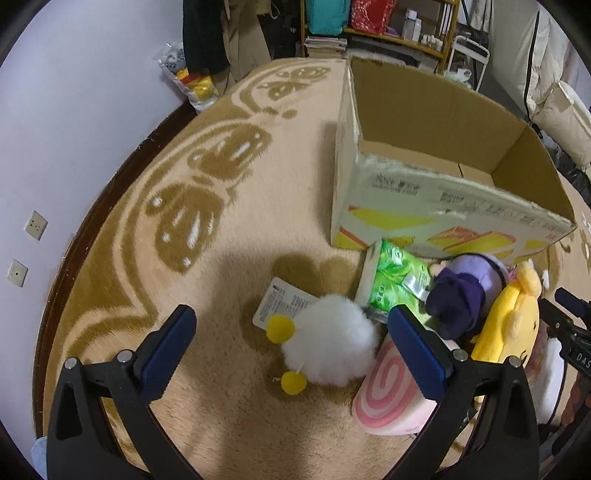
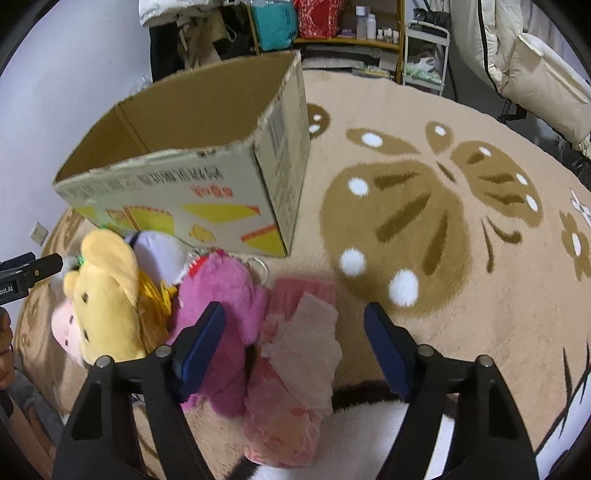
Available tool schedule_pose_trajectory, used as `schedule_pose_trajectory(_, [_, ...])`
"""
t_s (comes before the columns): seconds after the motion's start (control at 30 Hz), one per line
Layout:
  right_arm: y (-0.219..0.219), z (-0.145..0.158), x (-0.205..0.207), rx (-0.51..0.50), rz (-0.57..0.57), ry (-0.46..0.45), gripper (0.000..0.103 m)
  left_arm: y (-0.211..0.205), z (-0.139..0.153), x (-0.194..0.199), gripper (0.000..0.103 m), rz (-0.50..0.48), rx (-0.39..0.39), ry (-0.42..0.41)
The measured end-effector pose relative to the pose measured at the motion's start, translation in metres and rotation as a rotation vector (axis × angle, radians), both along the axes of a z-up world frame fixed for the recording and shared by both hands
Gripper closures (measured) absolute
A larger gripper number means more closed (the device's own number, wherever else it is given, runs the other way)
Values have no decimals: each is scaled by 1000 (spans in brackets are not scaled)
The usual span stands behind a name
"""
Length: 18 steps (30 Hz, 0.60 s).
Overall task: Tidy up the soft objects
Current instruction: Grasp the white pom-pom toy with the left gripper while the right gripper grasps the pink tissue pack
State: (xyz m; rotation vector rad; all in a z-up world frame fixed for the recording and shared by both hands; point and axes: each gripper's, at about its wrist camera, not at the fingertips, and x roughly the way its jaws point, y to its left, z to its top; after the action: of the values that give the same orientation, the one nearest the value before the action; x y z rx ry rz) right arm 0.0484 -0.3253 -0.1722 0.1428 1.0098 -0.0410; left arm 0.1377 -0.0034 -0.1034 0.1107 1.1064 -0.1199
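An open cardboard box [image 1: 424, 199] stands on the rug; its inside looks empty. It also shows in the right wrist view [image 2: 192, 199]. In front of it lies a pile of soft objects. My left gripper [image 1: 291, 343] is open, its fingers on either side of a white fluffy toy with yellow pom-poms [image 1: 332, 343]. Beside that lie a pink swirl cushion [image 1: 388, 398], a green tissue pack [image 1: 391, 277], a purple plush [image 1: 465, 291] and a yellow plush [image 1: 506, 325]. My right gripper [image 2: 295, 343] is open above a pink tissue pack [image 2: 295, 369], next to a magenta plush [image 2: 221, 295] and the yellow plush [image 2: 107, 295].
A beige rug with brown butterfly patterns [image 2: 406, 221] covers the floor. A wall [image 1: 55, 147] with sockets is at the left. Shelves [image 1: 388, 29] and hanging clothes stand behind the box. A padded chair [image 2: 535, 74] is at the far right.
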Motion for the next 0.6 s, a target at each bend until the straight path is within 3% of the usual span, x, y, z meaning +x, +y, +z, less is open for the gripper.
schedule_pose_trajectory(0.07, [-3,-1,0,0,-16,22,35,-1,-5,0,0,-3,1,16])
schedule_pose_trajectory(0.2, [-11,-6,0,23,-38,55,36,0,-14,3,2,1,13,40])
schedule_pose_trajectory(0.37, [-7,-19,5,38,-9,113,50,2,-17,5,7,9,-15,62])
schedule_pose_trajectory(0.6, [0,-33,9,50,-8,149,51,-3,-24,6,16,-8,-13,89])
